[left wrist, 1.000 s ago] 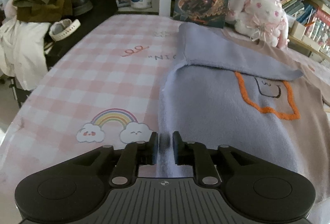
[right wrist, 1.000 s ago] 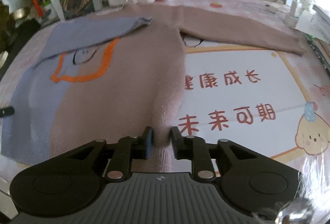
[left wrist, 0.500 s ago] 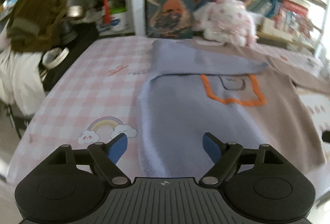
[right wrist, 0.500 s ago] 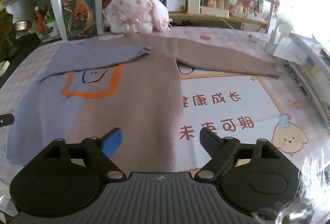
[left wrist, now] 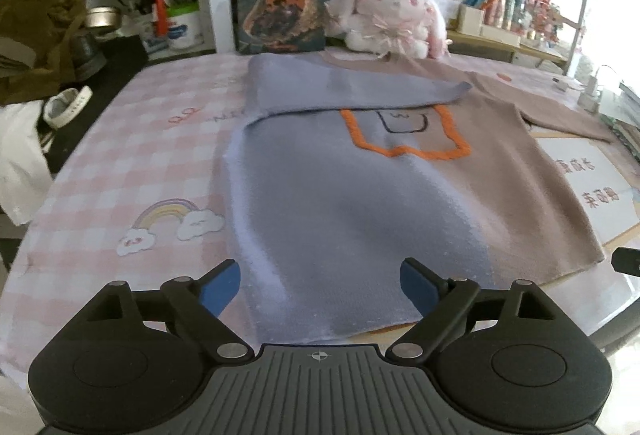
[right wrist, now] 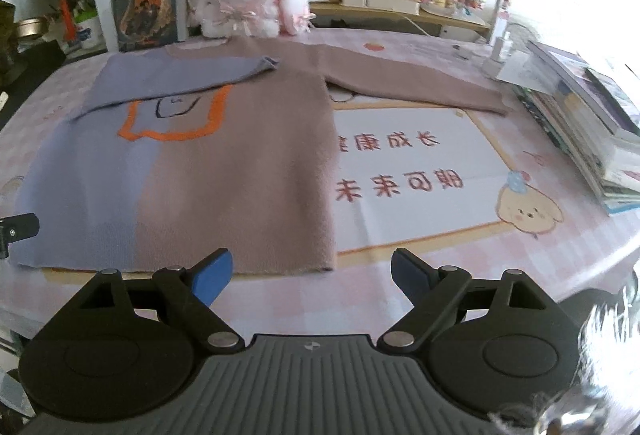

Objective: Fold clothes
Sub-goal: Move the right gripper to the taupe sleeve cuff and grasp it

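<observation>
Both grippers, pinched on the hem a second ago, now stand clear of it. Left wrist view: left gripper [left wrist: 320, 285] spread wide above the sweater [left wrist: 352, 203], lavender and mauve, flat on the checked tablecloth [left wrist: 132, 159], lavender sleeve folded across. Right wrist view: right gripper [right wrist: 310, 275] likewise spread; mauve sleeve [right wrist: 416, 85] extended.

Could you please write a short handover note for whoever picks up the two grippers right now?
Left gripper: open, holding nothing, above the sweater's hem on the lilac side.
Right gripper: open, holding nothing, near the hem's brown corner.
Sweater lies flat on the table, front up.
Done: lilac sleeve folded across the chest.
Left: brown sleeve is spread out to the side; fold it in, then fold the body.
</observation>
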A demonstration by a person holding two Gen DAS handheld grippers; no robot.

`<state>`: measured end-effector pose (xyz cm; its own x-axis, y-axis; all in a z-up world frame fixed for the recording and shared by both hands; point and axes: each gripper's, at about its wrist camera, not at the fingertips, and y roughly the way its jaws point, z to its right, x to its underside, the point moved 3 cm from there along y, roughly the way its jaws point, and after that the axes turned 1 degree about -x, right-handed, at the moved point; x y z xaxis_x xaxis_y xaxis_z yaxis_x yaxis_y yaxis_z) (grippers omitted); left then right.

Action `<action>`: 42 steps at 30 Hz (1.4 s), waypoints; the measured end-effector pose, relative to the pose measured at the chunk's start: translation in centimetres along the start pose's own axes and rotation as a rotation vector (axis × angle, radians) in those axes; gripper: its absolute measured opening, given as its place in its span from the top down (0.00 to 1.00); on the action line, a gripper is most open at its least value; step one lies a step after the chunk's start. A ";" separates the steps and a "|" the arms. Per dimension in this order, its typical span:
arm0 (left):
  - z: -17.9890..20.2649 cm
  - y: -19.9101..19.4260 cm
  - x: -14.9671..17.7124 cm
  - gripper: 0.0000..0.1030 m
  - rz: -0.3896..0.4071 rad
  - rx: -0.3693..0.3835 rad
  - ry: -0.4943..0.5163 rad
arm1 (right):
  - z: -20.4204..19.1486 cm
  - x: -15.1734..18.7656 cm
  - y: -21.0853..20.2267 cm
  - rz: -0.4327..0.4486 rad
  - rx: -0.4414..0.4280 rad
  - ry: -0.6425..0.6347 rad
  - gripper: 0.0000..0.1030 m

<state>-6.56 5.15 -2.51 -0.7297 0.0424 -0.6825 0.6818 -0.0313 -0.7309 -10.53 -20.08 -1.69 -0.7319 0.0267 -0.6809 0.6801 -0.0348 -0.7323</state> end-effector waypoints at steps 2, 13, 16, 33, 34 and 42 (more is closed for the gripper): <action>0.4 0.1 -0.2 0.13 0.005 0.013 0.009 | 0.3 0.0 -0.3 0.003 0.018 0.014 0.16; 3.2 1.6 -1.8 0.11 0.015 0.052 0.040 | 2.1 -0.6 -0.2 0.015 0.053 0.031 0.16; 4.2 2.2 -2.4 0.11 0.012 0.044 0.041 | 3.1 -1.0 0.2 0.016 0.054 0.040 0.16; 16.4 6.6 -6.2 0.10 -0.031 -0.108 0.003 | 15.9 -7.8 7.6 0.036 -0.065 0.084 0.14; 17.3 6.8 -6.3 0.10 -0.035 -0.112 0.001 | 17.2 -8.2 8.4 0.032 -0.067 0.092 0.14; 19.9 6.8 -5.7 0.10 -0.088 -0.170 -0.092 | 23.4 -11.6 13.8 0.024 -0.092 0.110 0.14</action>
<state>1.22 -15.19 -3.71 -0.7829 -0.0540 -0.6198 0.6089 0.1378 -0.7812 6.38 -44.27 -3.71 -0.7097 0.1369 -0.6911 0.7020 0.0546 -0.7101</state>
